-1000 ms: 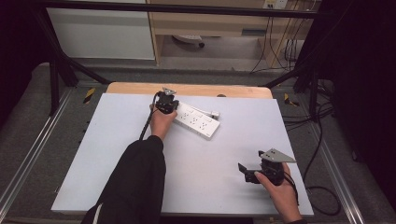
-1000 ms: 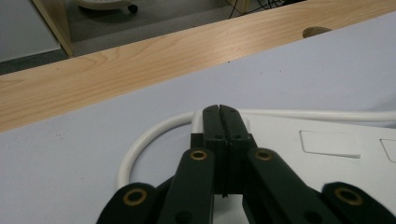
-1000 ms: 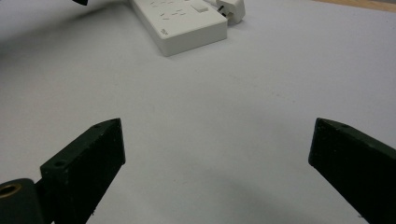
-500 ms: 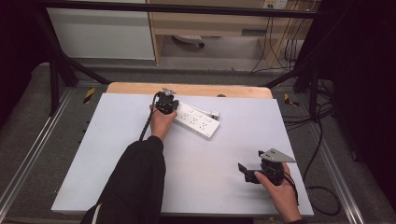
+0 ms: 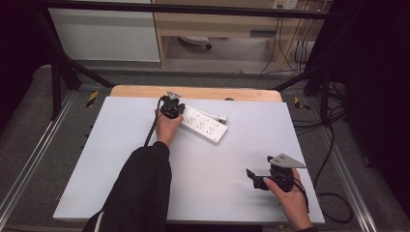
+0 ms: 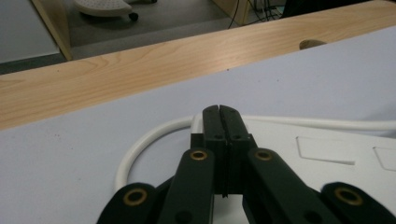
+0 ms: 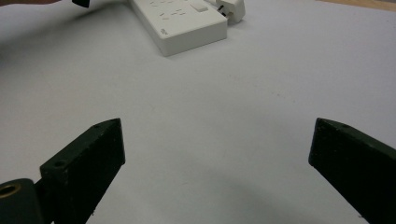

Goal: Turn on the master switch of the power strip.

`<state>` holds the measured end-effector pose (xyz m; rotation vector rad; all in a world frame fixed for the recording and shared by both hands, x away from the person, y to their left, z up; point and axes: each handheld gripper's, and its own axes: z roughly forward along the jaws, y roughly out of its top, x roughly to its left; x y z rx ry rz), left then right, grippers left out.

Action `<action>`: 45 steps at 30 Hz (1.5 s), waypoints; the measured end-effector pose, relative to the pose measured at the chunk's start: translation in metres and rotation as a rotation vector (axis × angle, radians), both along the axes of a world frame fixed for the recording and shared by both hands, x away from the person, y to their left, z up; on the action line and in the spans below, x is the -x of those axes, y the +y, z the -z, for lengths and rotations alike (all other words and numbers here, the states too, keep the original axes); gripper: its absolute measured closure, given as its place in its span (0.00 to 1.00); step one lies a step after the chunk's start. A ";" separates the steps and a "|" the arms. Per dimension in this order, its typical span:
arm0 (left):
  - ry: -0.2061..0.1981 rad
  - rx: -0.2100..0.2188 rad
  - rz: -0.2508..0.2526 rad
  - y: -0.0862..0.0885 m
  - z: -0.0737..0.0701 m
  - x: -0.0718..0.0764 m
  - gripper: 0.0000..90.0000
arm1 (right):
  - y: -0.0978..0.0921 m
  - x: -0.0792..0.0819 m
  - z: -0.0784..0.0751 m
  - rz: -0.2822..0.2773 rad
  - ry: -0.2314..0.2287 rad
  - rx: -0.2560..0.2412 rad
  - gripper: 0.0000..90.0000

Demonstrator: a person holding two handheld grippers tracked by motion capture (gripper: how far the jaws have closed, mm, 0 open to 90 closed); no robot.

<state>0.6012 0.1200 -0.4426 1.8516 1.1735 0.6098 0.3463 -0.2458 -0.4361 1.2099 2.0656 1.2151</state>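
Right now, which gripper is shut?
The left gripper, jaws pressed together over the white power strip. The right gripper has its jaws spread wide over bare table.

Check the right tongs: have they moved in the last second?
No. The right tongs hold the same spot near the table's front right corner.

Open table [image 5: 96, 159] is left all round; passage is blocked only by the power strip [image 5: 205, 125] near the far edge.
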 end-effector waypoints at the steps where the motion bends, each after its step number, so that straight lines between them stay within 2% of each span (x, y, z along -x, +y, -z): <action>1: 0.004 0.007 0.003 0.001 0.000 0.000 1.00 | 0.000 0.000 0.000 0.000 0.001 0.000 0.05; 5: 0.015 0.027 -0.005 0.003 0.000 0.000 1.00 | 0.000 -0.001 0.000 0.010 -0.001 -0.001 0.04; 10: 0.025 0.016 0.003 0.003 -0.003 0.004 1.00 | -0.001 -0.002 0.001 0.017 -0.003 0.002 0.04; 14: 0.016 0.014 0.013 0.005 -0.009 0.008 1.00 | -0.003 -0.001 0.001 0.028 0.003 -0.004 0.04; 19: -0.002 0.036 0.032 0.007 -0.020 0.013 1.00 | -0.001 -0.002 0.001 0.022 0.005 -0.003 0.04; 26: -0.014 0.075 0.044 0.012 -0.031 0.029 1.00 | 0.001 -0.002 0.002 0.016 0.007 0.005 0.04; 28: -0.020 0.082 0.054 0.016 -0.033 0.035 1.00 | 0.002 -0.003 0.002 0.011 0.010 0.011 0.04; 32: -0.024 0.064 0.058 0.027 -0.040 0.046 1.00 | 0.003 -0.004 0.002 0.006 0.005 0.023 0.04; 40: -0.011 0.116 0.025 0.057 -0.045 0.070 1.00 | 0.005 -0.004 0.003 0.004 0.009 0.036 0.04; 45: -0.008 0.120 0.011 0.075 -0.044 0.084 1.00 | 0.005 -0.005 0.003 0.001 0.010 0.049 0.04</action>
